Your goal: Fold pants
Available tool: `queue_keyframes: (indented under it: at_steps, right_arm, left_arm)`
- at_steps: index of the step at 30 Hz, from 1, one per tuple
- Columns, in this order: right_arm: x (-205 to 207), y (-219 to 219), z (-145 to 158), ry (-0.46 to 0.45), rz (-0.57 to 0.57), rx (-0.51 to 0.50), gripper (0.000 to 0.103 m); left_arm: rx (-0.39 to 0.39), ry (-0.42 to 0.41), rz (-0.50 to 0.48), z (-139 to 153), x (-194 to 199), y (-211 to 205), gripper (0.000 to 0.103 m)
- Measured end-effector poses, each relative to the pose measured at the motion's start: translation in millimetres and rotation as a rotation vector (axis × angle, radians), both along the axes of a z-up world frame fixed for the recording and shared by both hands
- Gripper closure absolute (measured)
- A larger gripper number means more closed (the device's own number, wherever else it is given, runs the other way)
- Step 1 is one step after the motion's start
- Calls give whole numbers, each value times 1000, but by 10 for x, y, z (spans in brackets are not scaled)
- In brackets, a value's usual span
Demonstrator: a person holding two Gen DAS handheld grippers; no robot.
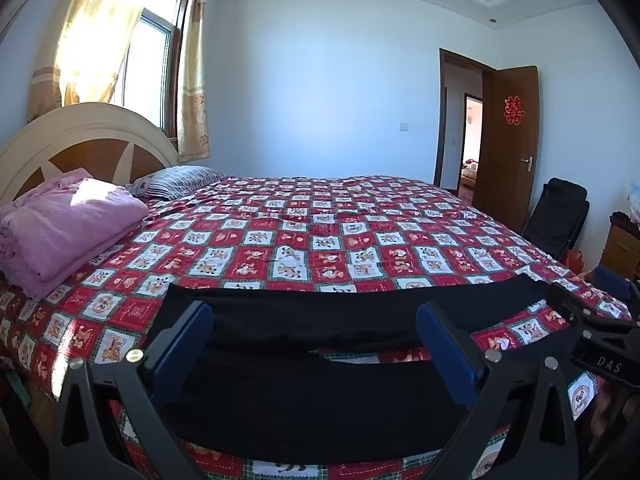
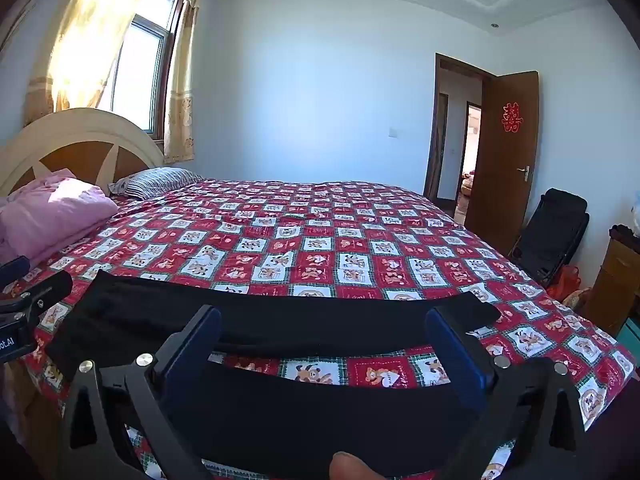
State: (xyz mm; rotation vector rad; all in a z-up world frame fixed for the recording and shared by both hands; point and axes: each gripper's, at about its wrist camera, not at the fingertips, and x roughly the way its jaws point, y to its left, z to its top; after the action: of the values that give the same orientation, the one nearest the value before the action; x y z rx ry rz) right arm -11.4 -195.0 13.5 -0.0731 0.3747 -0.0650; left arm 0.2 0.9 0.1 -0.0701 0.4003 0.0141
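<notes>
Black pants (image 1: 320,360) lie spread flat along the near edge of the bed, both legs running left to right with a strip of quilt showing between them; they also show in the right wrist view (image 2: 300,328). My left gripper (image 1: 314,328) is open, its blue-padded fingers (image 1: 188,344) wide apart just above the pants. My right gripper (image 2: 322,332) is open too, with wide fingers (image 2: 456,352) above the pants. Neither holds cloth. The right gripper shows at the right edge of the left wrist view (image 1: 592,320).
The bed has a red and white checked quilt (image 1: 320,232). A folded pink blanket (image 1: 64,224) and a striped pillow (image 1: 176,180) lie by the headboard at left. A black folding chair (image 1: 556,216) and an open door (image 1: 508,140) stand at right.
</notes>
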Motion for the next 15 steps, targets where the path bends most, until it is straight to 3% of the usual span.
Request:
queue_keyframes:
  at_steps: [15]
  right_arm:
    - [-32,27,15,-6,10,-5,1]
  left_arm:
    - [26,-5,1,15,18,19,0]
